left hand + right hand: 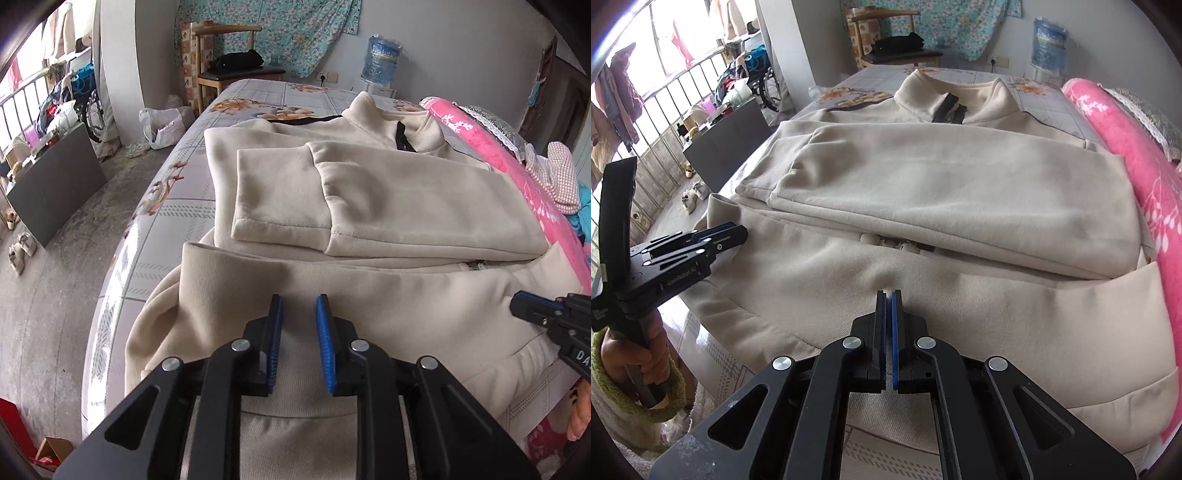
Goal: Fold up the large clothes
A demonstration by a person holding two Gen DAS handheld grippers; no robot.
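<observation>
Both tongs hover at the bottom of either frame over the cream jacket's (369,192) near hem, left tongs (299,302) narrowly parted and empty, right tongs (889,295) closed on nothing, while the jacket stretches away up the bed (258,92) toward its collar.

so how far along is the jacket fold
Done: both sleeves of the cream fleece zip jacket lie folded across its chest on the bed. In hand: nothing; the left tool is open above the hem, the right tool shut. Left: folding hem up.
</observation>
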